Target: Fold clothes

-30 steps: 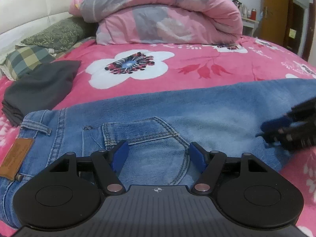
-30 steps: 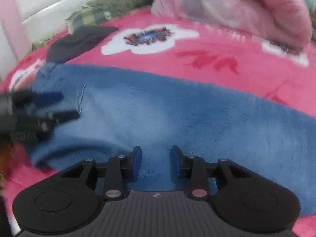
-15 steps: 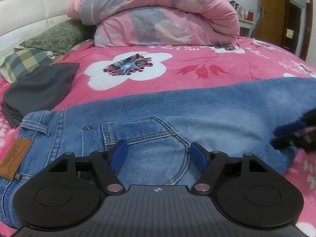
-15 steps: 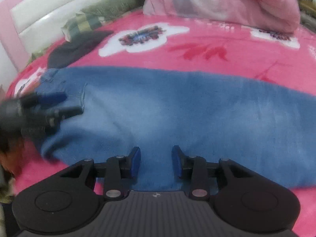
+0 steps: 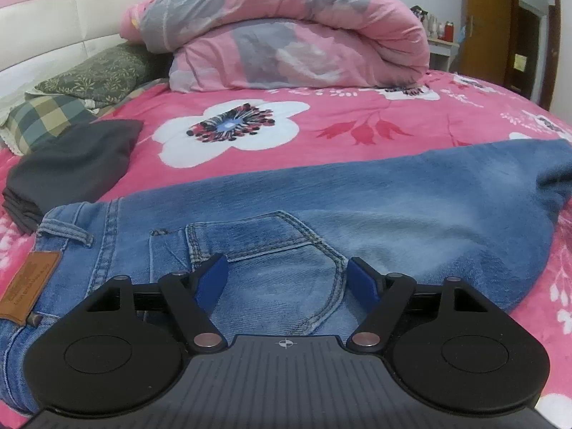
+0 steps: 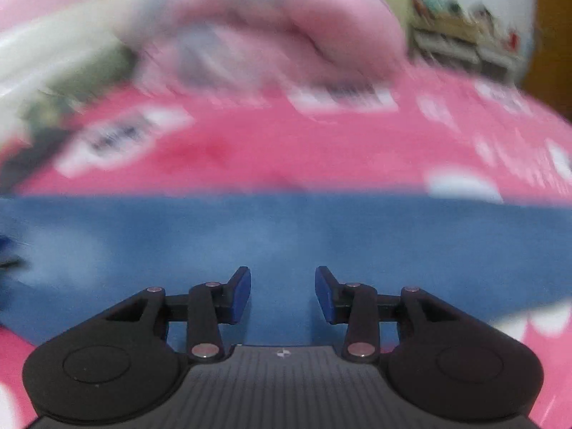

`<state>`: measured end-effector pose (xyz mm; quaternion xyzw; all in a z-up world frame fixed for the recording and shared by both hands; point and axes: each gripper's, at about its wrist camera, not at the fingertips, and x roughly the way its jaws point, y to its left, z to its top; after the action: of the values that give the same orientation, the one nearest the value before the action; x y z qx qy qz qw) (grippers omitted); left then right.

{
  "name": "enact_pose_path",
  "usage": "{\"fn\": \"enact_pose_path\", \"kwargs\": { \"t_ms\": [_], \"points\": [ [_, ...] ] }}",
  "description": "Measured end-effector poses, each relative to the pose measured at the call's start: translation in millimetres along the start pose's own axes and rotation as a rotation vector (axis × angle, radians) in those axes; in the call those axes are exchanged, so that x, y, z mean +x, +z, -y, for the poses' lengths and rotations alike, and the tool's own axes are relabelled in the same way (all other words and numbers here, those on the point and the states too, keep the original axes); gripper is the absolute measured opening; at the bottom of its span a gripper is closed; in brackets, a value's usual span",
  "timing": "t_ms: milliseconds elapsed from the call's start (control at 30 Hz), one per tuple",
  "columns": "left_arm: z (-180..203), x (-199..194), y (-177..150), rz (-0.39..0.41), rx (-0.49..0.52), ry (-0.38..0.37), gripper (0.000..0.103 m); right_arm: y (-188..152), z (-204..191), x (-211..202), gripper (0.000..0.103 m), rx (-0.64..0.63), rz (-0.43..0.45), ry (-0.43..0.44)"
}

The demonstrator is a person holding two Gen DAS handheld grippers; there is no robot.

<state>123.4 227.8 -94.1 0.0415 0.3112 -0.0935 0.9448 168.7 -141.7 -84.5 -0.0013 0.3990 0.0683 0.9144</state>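
Note:
A pair of blue jeans (image 5: 357, 207) lies flat across the pink floral bed, waistband and brown leather patch (image 5: 28, 286) at the left, leg running right. My left gripper (image 5: 286, 279) hovers over the back pocket (image 5: 271, 250), its jaws opening, with nothing pinched between its blue pads. In the blurred right wrist view the denim leg (image 6: 286, 236) fills the lower half. Over that leg, my right gripper (image 6: 282, 293) has its jaws opening too, and nothing sits between them.
A folded dark grey garment (image 5: 75, 164) sits left of the jeans. Pillows (image 5: 82, 82) and a rolled pink and grey duvet (image 5: 286, 28) lie toward the headboard. A wooden door (image 5: 489, 18) and a small white table (image 5: 439, 46) stand beyond the bed.
The right gripper has swung right along the jeans leg and left the left wrist view; its view is now blurred. Both grippers' jaws stand a little wider. The left gripper has stayed over the pocket.

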Motion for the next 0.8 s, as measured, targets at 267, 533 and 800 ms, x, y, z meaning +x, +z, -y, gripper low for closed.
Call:
{"fn": "enact_pose_path", "kwargs": {
  "t_ms": [267, 533, 800],
  "points": [
    [-2, -2, 5, -0.016, 0.007, -0.008, 0.076, -62, 39, -50, 0.043, 0.040, 0.086, 0.078],
    [3, -20, 10, -0.021, 0.001, 0.091, 0.080, -12, 61, -24, 0.048, 0.005, 0.167, -0.021],
    [5, -38, 27, -0.035, -0.007, 0.150, 0.083, -18, 177, -16, 0.051, 0.352, 0.254, -0.071]
  ]
}}
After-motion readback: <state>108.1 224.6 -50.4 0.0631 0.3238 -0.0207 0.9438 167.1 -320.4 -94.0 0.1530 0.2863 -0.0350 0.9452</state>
